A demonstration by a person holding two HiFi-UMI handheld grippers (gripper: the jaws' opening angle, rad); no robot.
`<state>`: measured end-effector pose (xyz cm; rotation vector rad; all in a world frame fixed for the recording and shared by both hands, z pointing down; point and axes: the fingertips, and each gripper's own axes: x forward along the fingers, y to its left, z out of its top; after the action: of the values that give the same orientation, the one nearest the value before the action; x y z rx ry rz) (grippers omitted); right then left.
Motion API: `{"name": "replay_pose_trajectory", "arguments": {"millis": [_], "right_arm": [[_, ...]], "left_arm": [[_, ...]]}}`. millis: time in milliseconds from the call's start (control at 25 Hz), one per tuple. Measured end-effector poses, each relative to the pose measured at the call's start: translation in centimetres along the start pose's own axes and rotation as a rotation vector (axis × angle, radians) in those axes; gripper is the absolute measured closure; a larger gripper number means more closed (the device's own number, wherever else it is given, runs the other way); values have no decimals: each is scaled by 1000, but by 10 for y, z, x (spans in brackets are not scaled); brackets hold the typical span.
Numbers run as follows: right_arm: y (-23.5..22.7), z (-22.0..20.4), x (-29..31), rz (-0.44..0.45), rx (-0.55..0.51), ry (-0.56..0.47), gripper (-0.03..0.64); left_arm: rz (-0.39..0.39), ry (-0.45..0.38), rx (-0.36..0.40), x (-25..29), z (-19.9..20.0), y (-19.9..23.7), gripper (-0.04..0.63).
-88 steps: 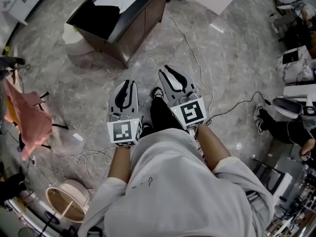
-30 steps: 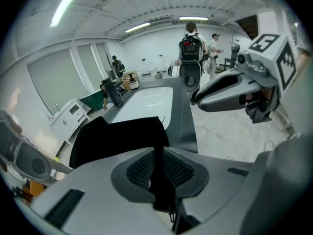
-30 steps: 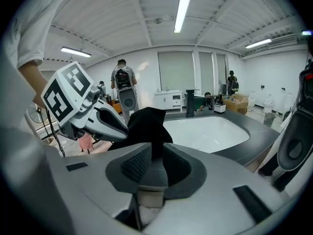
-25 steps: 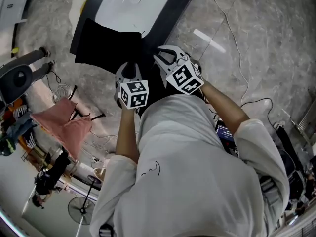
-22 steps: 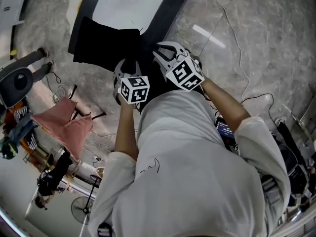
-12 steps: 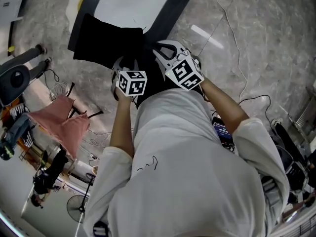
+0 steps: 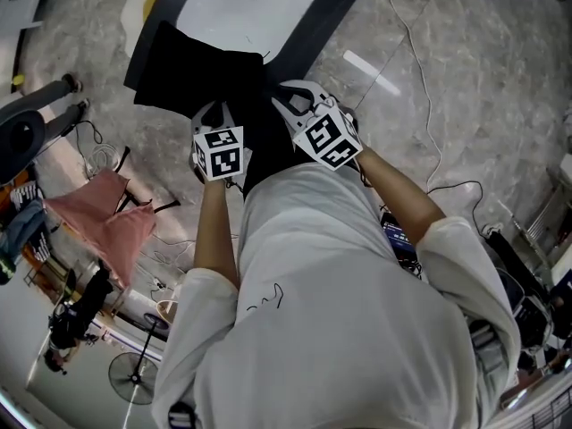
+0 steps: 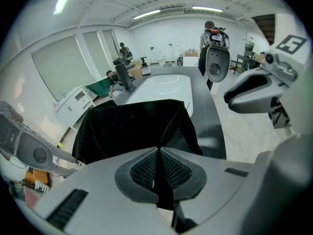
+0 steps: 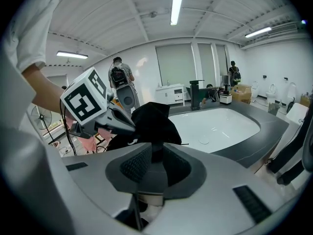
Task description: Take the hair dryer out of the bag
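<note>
A dark surface (image 7: 315,18) with a white basin (image 7: 241,3) carries the black bag (image 7: 192,65) at its near end. The left gripper (image 8: 158,150) has just been closing, and its jaws now pinch the bag's near edge. The right gripper (image 9: 155,147) jaws clench bunched bag cloth. The dryer does not show.
</note>
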<state>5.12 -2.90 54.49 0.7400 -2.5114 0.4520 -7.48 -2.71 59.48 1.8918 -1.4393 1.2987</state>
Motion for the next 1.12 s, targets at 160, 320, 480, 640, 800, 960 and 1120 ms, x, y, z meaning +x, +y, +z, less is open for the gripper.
{"name": "replay_pose_trajectory", "arguments": {"millis": [160,320,480,640,800,960,1120], "right_arm": [[6,6,6,28,-5,10,546],[18,9,19,60,-21,31,546],[28,14,37,78,-14,58,546],[42,18,64,103,6,84,546],[60,17,90,124,60,139,541],[71,14,116,128,77,180,528],[74,8,141,101,99,219,508]], "left_arm": [[35,-32,-60,-8,8,24,566],[51,-51,-100,-9,11,43,566],[31,-59,-108,-12,7,57,566],[-9,-85,-131,-17,8,74,566],[-62,-111,-146,-23,3,82,566],[-120,-135,-137,-26,0,80,566],[-161,-155,-132,-26,-7,79,566]]}}
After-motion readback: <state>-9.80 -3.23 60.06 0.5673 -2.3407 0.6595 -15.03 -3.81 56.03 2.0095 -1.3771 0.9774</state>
